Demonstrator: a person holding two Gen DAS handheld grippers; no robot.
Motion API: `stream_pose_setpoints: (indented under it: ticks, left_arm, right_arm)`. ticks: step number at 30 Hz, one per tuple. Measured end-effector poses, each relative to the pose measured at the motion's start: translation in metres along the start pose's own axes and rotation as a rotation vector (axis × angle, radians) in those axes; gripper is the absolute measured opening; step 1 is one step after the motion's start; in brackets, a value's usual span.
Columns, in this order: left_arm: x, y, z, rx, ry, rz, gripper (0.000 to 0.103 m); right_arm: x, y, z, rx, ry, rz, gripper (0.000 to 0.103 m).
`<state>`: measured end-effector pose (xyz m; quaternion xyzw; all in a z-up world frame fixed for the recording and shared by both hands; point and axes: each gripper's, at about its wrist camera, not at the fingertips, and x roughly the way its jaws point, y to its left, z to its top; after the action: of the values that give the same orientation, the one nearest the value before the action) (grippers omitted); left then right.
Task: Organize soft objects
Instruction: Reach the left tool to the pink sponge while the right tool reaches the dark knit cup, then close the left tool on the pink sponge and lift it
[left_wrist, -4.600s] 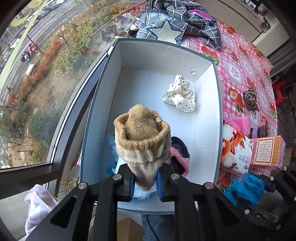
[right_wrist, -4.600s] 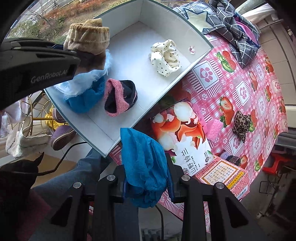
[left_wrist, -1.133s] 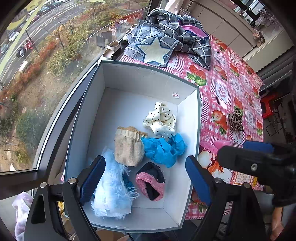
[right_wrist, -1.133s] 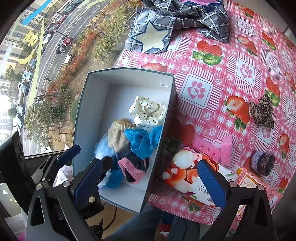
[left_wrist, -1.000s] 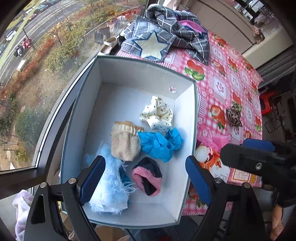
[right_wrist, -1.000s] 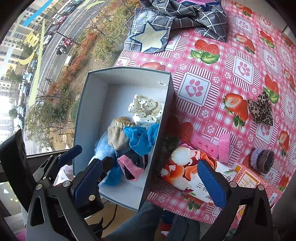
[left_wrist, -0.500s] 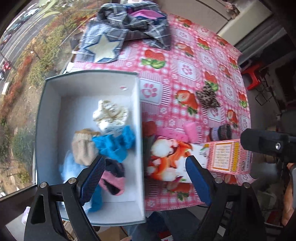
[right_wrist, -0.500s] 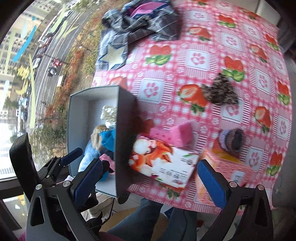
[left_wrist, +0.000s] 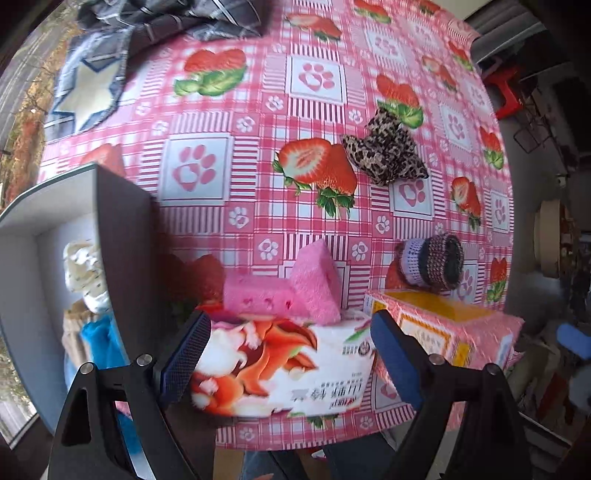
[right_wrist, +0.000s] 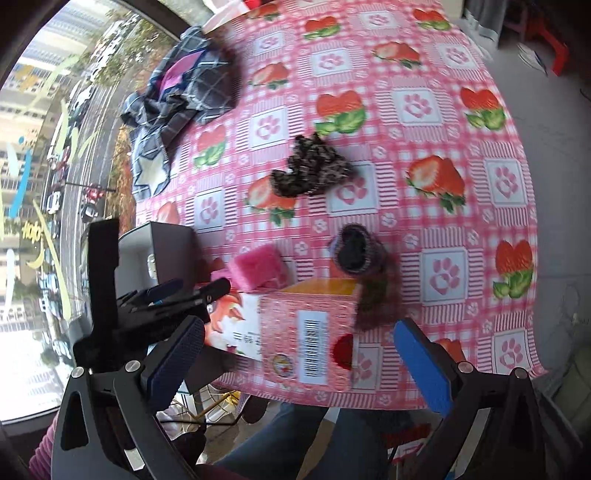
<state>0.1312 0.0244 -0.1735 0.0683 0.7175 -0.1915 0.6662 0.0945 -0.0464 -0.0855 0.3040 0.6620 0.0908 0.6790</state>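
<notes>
Left wrist: left tool downward, spread.

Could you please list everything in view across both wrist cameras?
Tablecloth: one, pink check with strawberries and paws, covering the table.
Bin: one, grey, white inside, at the table's left edge.
Soft items in bin: a few (cream dotted, tan, blue), against its right wall.
Sponge: one, pink, behind the printed box.
Printed box: one, white and orange, near edge.
Pink box: one, yellow top, right of the printed box.
Leopard cloth: one, mid-table.
Knit roll: one, purple and dark, behind the pink box.
Plaid cloth: one, dark, far left.
Left gripper: open, empty.
Right gripper: open, empty.
</notes>
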Motion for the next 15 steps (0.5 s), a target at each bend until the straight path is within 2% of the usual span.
stream_pose_setpoints:
  ticks: [4, 11, 15]
  left_arm:
    - [0.026, -0.004, 0.017, -0.015, 0.068, 0.02, 0.09]
    - [0.053, -0.018, 0.029, -0.007, 0.158, 0.01, 0.09]
    - [0.062, -0.024, 0.032, 0.002, 0.182, 0.011, 0.089]
  right_arm:
    - [0.002, -0.028, -0.001, 0.043, 0.006, 0.003, 0.103]
    - [0.016, -0.061, 0.007, 0.094, 0.036, 0.006, 0.103]
    - [0.028, -0.071, 0.018, 0.101, 0.056, 0.012, 0.103]
